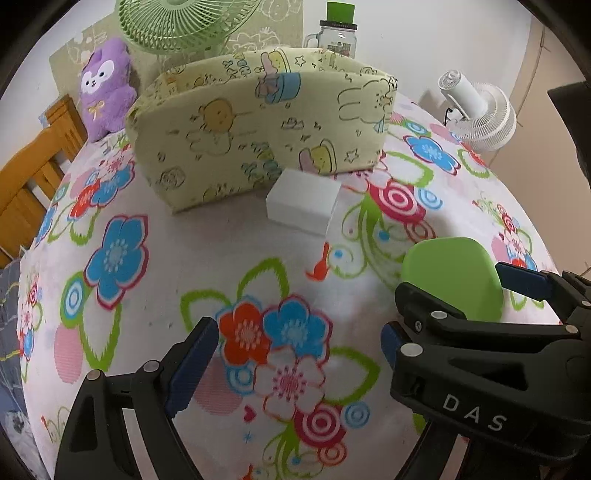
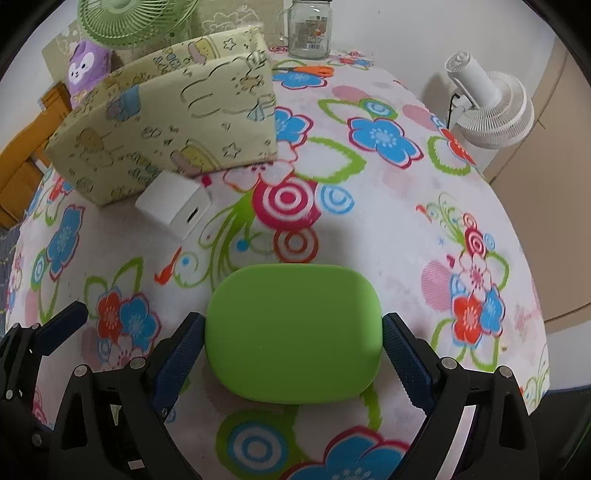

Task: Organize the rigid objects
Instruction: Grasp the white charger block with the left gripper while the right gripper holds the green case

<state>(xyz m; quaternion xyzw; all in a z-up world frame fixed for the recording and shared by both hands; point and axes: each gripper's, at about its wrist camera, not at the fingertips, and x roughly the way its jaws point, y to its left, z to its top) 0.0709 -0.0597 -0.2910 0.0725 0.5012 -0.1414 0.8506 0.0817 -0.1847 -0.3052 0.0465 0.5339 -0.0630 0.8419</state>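
The right tongs (image 2: 291,343) squeeze the green case (image 2: 293,334) from both sides, w/ the blue pads (image 2: 404,354) touching its edges. The case sits low over the flowery desk (image 2: 388,229). The left tongs (image 1: 299,354) are wide open w/ nothing in them, just beside the right ones. A white box (image 1: 303,205) lies on the desk, right in front of the yellow cartoon bin (image 1: 258,125) & near it. Behind are a purple plush (image 1: 105,88), a green fan (image 1: 184,26), a glass jar (image 2: 309,29) & a white fan (image 2: 491,107).
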